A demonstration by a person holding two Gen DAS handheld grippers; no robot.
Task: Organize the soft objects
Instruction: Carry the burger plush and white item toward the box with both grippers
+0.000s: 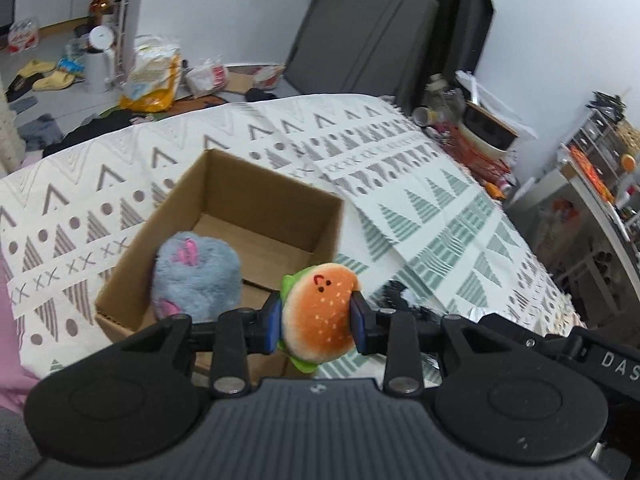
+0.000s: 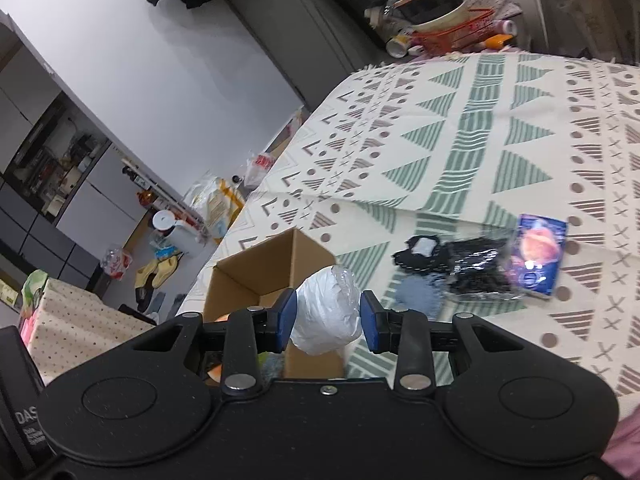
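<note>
Two wrist views showed a table under a cream cloth [image 1: 400, 168] printed with green and brown triangles. An open cardboard box [image 1: 224, 232] sat on it, its flaps folded out and its mouth facing up.

In the left wrist view, the left gripper [image 1: 318, 314] was partly closed, its blue pads pressed against both sides of a small plush hamburger [image 1: 318, 312]. The burger stood on edge, its round bun top with a stitched face turned toward the camera and tilted up, green lettuce trim showing at the upper left and the bottom. It hung above the box's near right corner. Inside the box, against the near left wall, lay a fluffy blue-grey plush [image 1: 198, 276] with pink markings, its longer side running from near to far.

In the right wrist view, the right gripper [image 2: 329, 316] was partly closed on a white bundle wrapped in clear film [image 2: 326, 312], its long axis running near to far, the crinkled film end pointing away. It was held over the box's right edge. Further right on the cloth lay a black item in a clear bag [image 2: 472, 268], a blue packet [image 2: 538, 256] and a grey-blue round patch [image 2: 420, 296].
</note>
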